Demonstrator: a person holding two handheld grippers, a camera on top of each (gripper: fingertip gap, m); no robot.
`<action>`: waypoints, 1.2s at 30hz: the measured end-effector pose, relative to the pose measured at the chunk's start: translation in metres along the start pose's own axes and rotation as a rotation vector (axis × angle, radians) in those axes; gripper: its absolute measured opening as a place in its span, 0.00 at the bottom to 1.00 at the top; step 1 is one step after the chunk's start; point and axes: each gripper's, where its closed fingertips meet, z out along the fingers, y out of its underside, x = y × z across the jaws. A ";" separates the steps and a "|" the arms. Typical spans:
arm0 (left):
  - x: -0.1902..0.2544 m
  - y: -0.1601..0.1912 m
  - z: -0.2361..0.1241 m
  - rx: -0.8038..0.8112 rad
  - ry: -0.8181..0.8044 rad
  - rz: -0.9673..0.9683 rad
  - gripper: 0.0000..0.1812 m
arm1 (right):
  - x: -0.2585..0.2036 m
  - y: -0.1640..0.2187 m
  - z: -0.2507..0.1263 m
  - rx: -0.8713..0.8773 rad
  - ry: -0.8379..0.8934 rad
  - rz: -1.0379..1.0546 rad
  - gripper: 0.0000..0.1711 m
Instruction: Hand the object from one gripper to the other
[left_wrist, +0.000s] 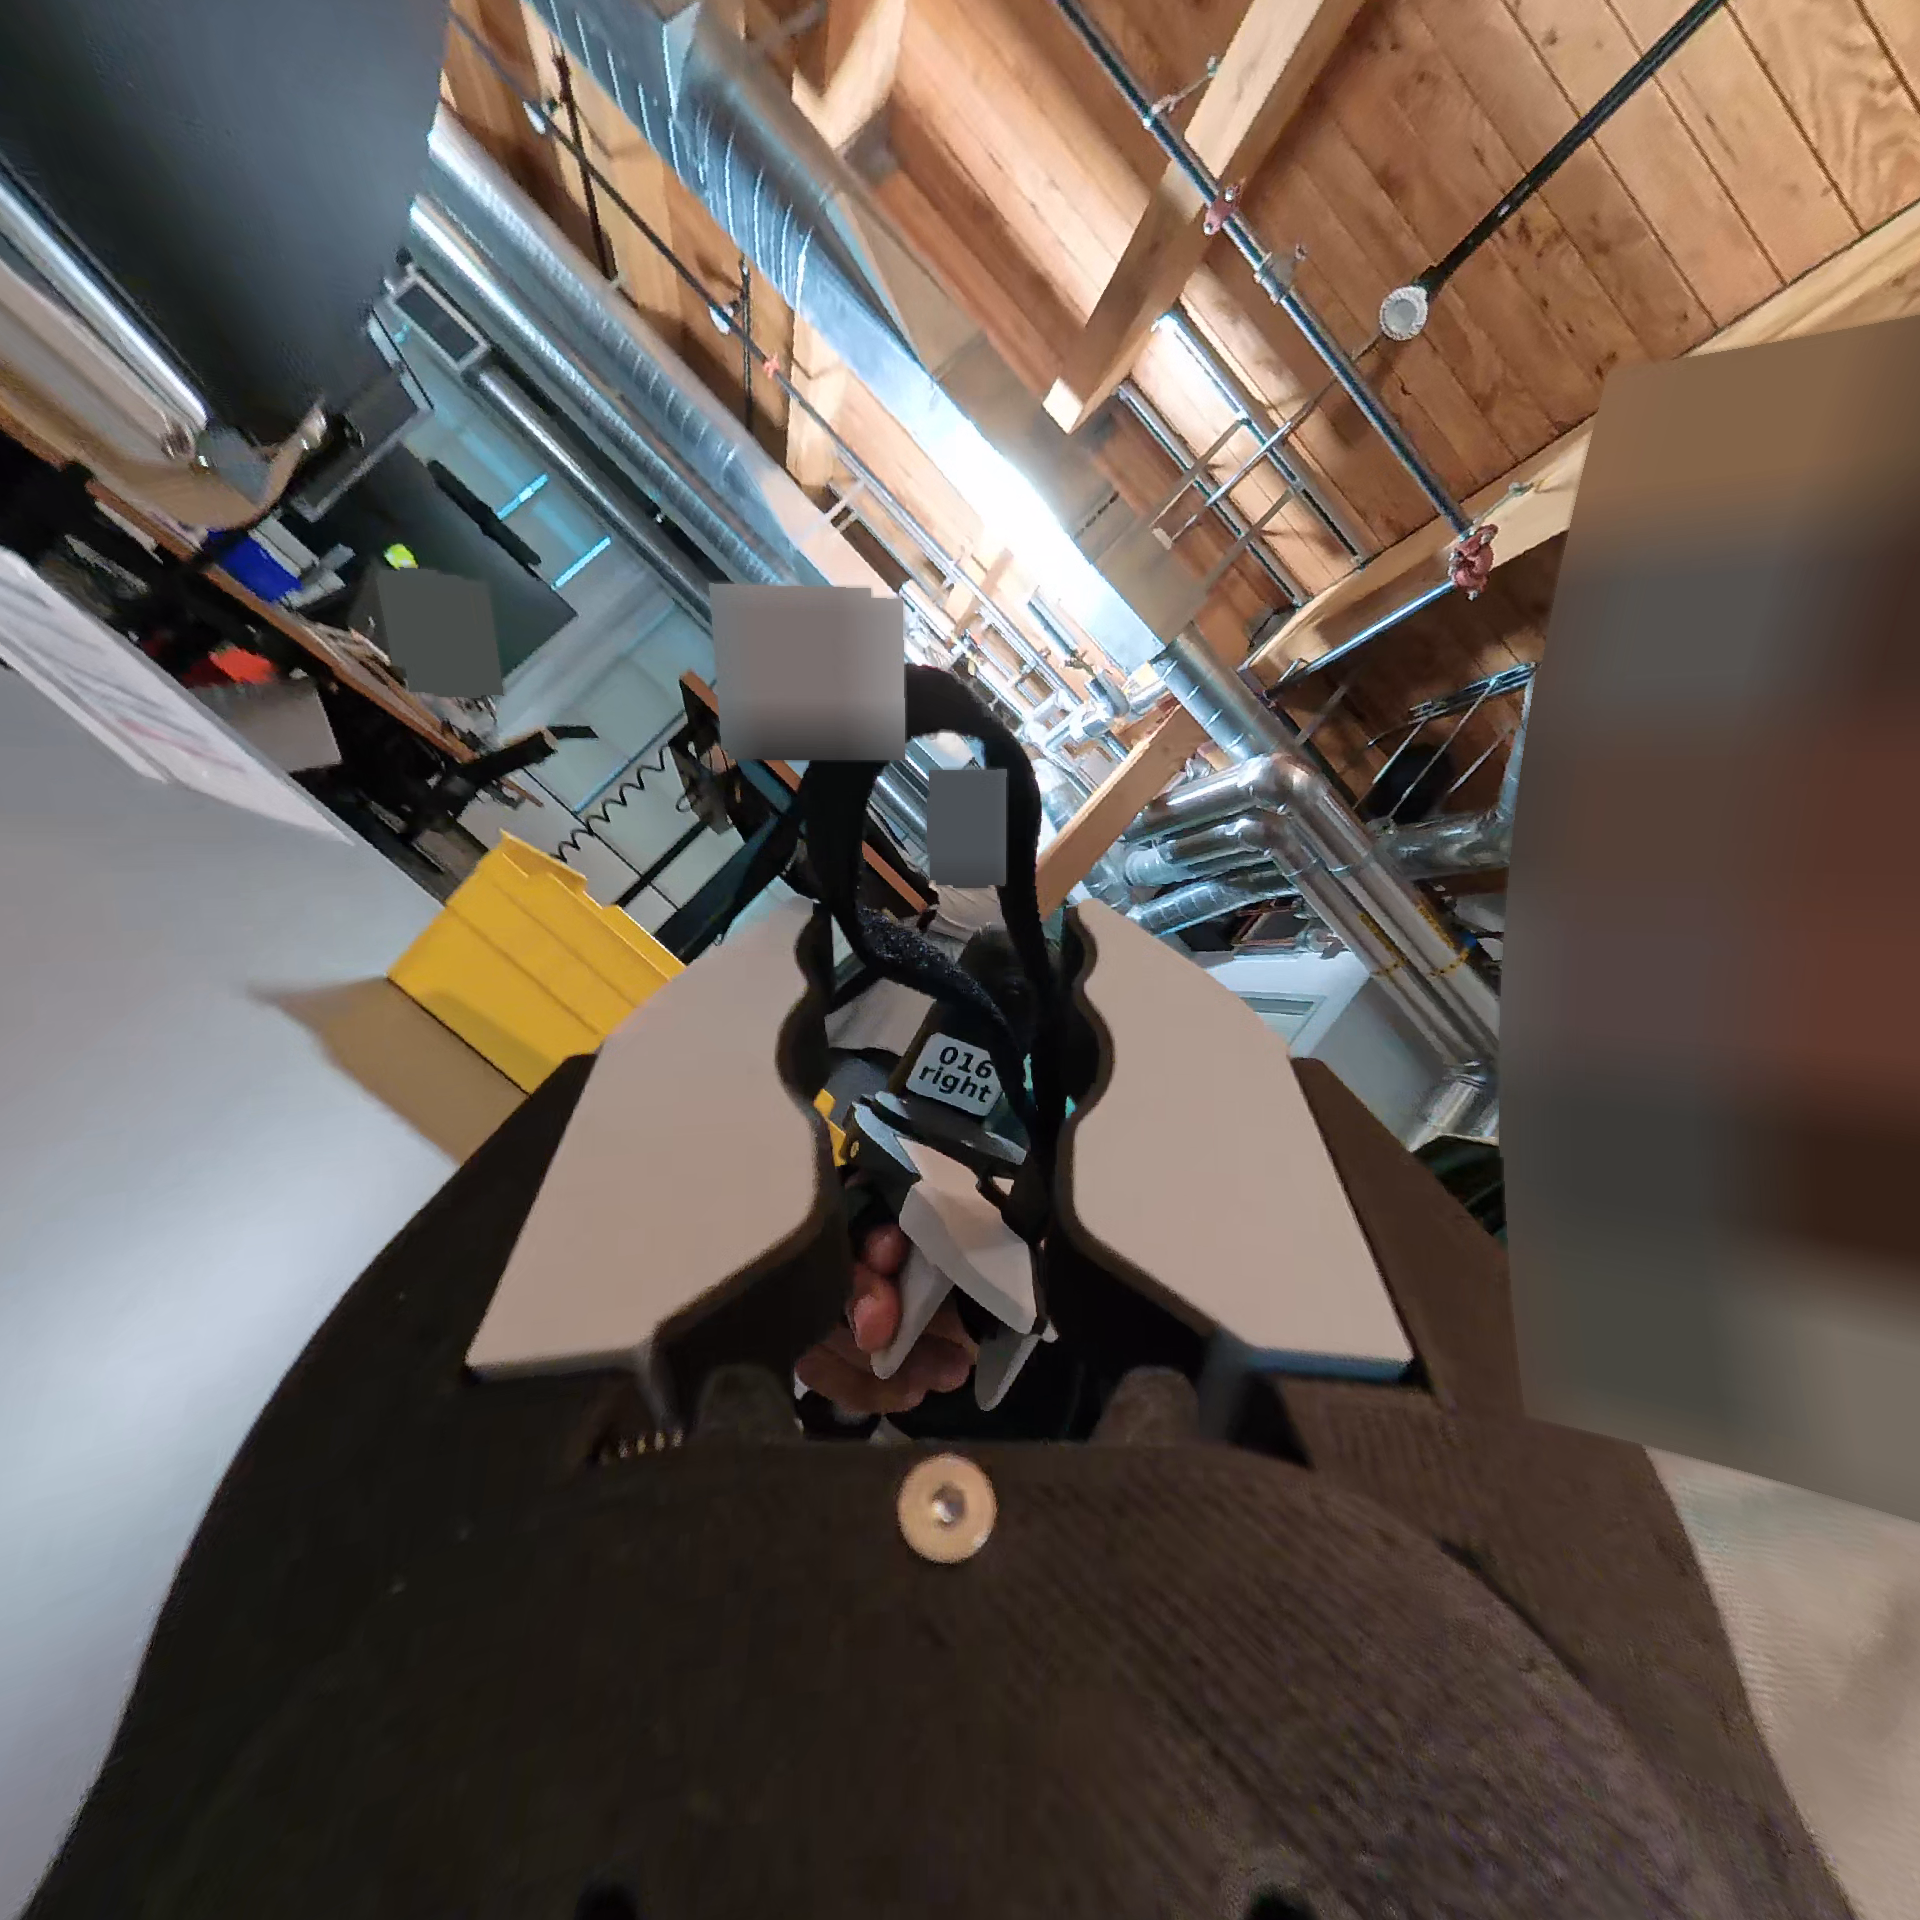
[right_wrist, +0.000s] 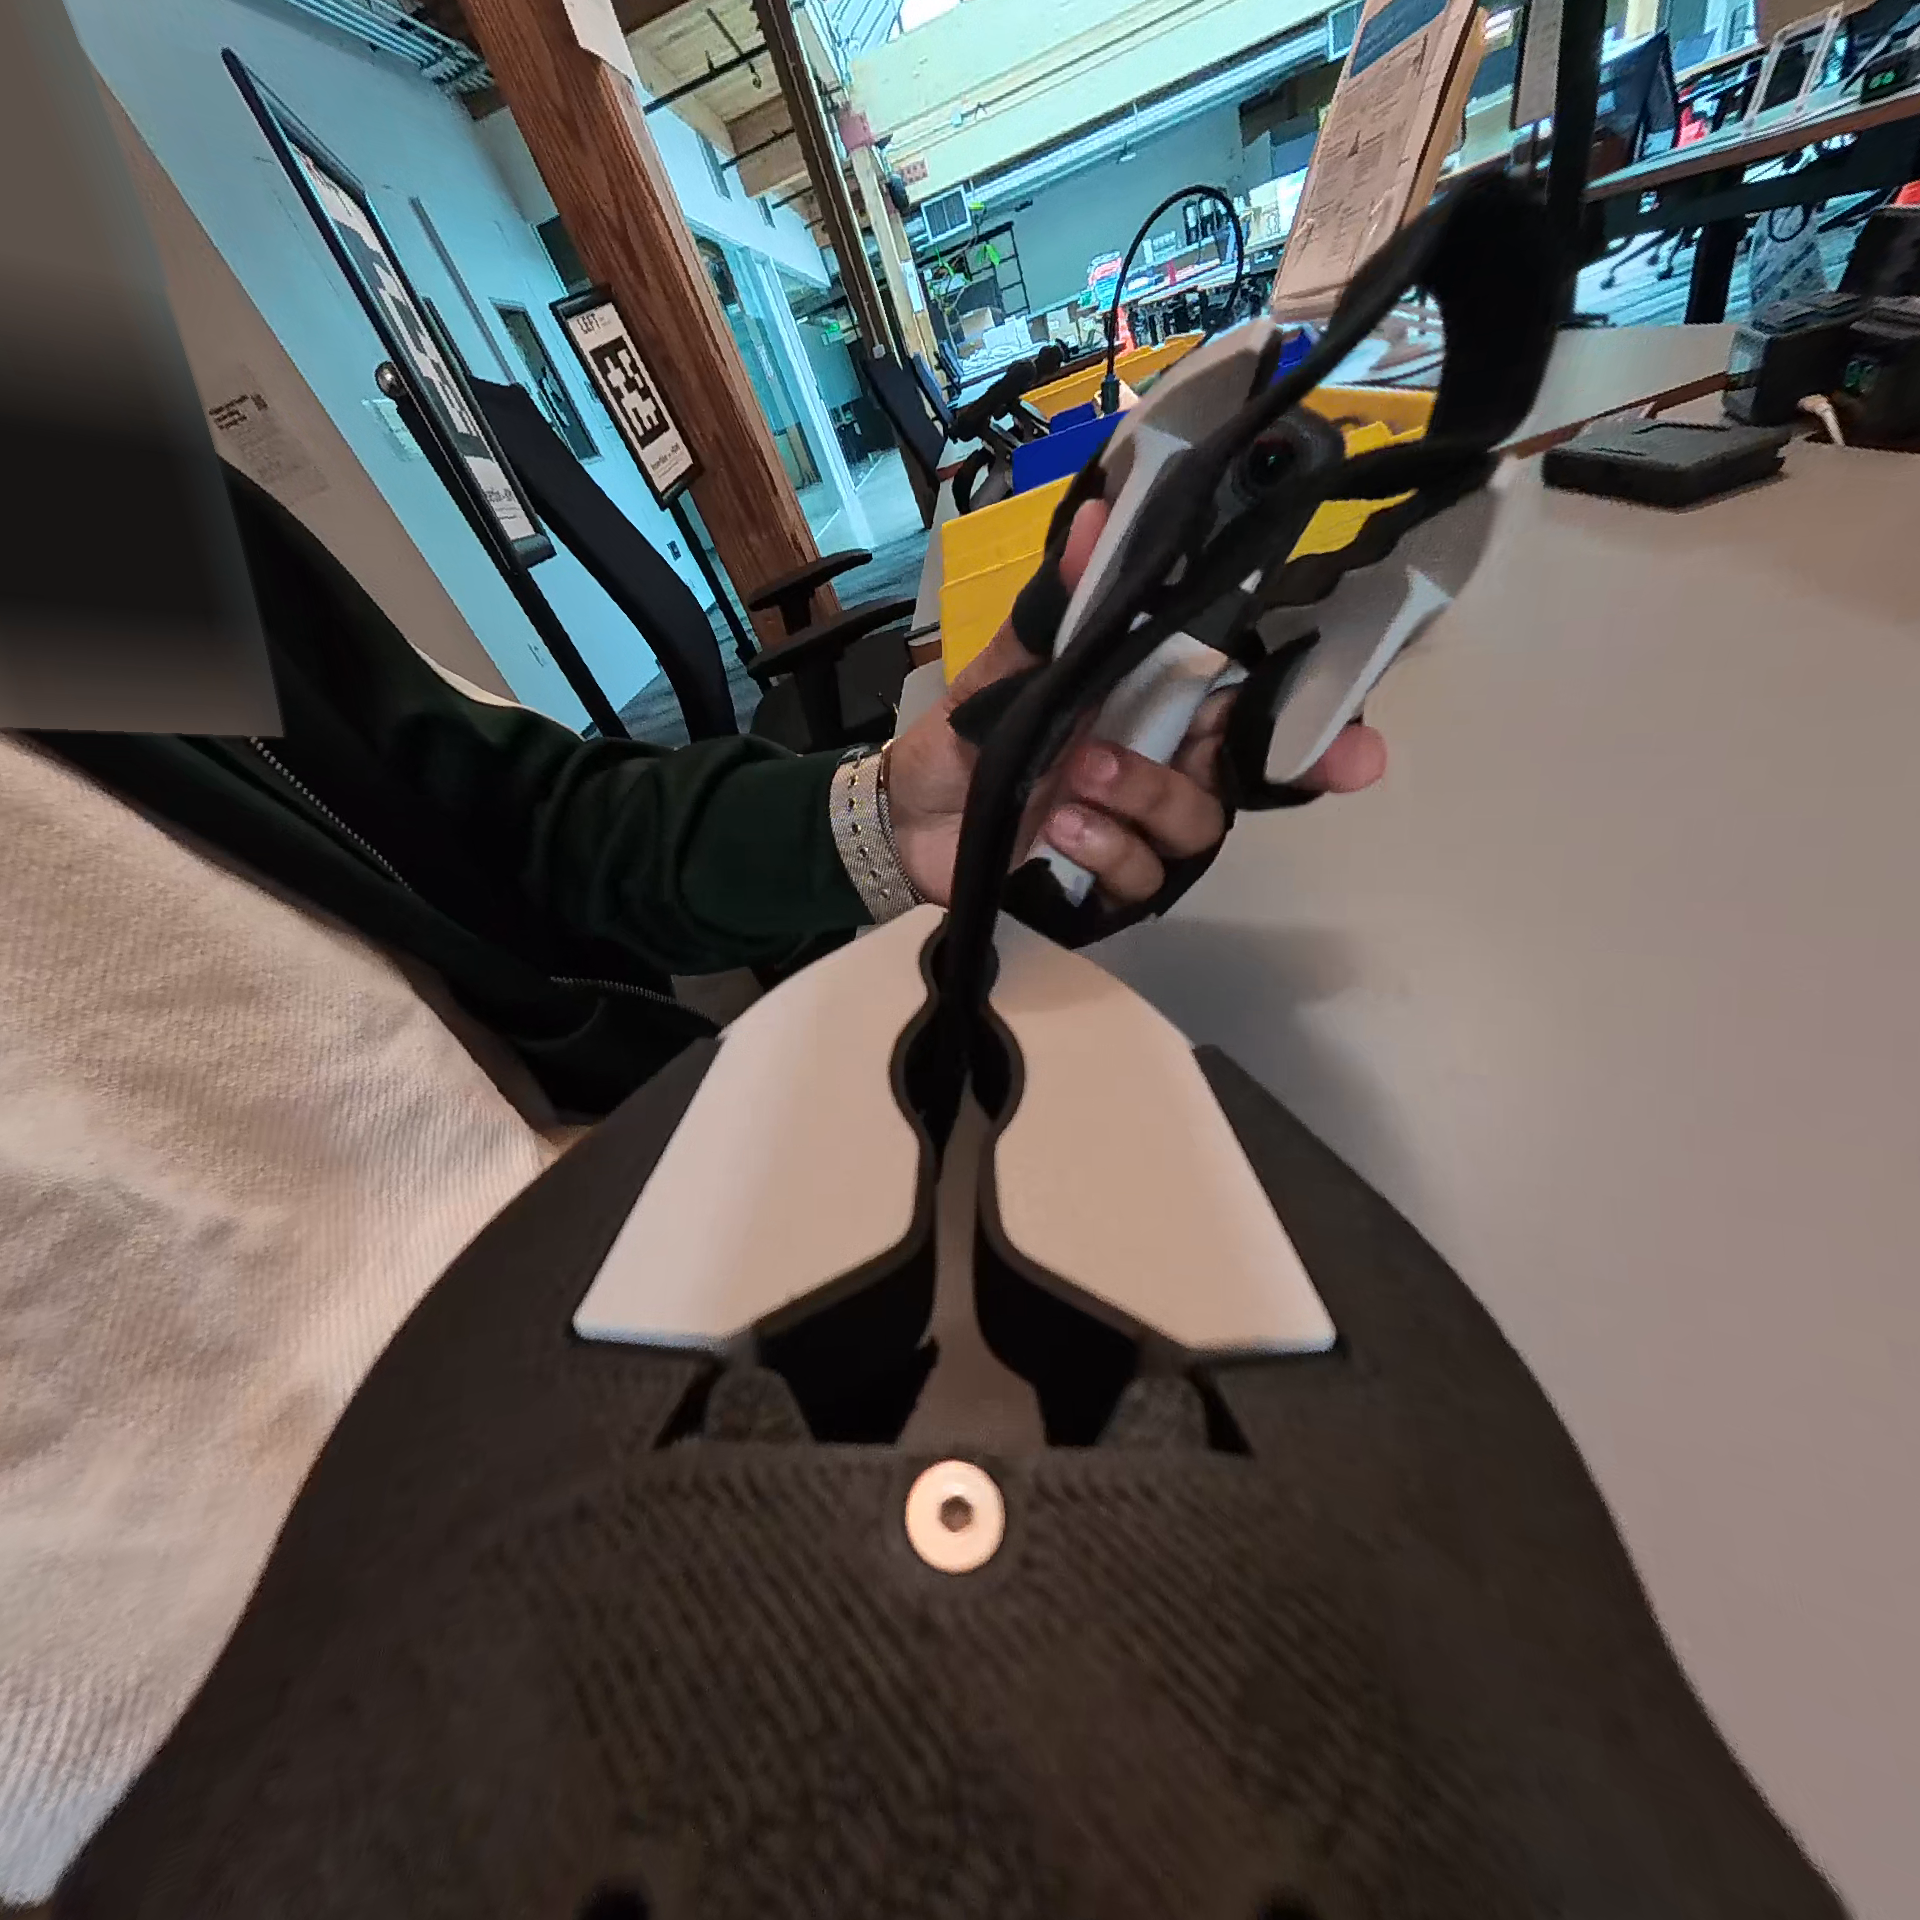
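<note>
- Strap (right_wrist: 961, 831): black cloth, fuzzy and matt.
- Right gripper (right_wrist: 958, 997): smooth matt pale pads on rough, ribbed black plastic, with a shiny metal screw (right_wrist: 954, 1515).
- Left gripper (left_wrist: 940, 956): same finish.
- Table (right_wrist: 1610, 935): smooth, matt grey.
- Bin (left_wrist: 520, 966): glossy yellow plastic.
- Ceiling (left_wrist: 1455, 156): bare wood planks.
- Ducts (left_wrist: 1299, 831): shiny metal.

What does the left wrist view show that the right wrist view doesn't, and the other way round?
Only the left wrist view: the wooden ceiling and metal ducts, seen past the open left gripper.

Only the right wrist view: a dark green sleeve, a wooden post, an office chair, and the right gripper shut on the black strap.

Both: the black strap, the yellow bin and the pale table.
</note>
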 end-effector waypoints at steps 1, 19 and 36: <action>0.001 -0.003 -0.001 0.007 -0.005 0.014 0.22 | 0.000 0.000 0.000 0.001 0.000 0.002 0.00; 0.012 -0.011 -0.004 0.007 -0.037 0.137 0.06 | 0.019 0.025 0.003 -0.116 0.078 0.034 0.13; 0.022 0.019 0.020 -0.226 -0.191 0.427 0.05 | 0.043 -0.005 -0.016 0.018 0.330 -0.139 0.25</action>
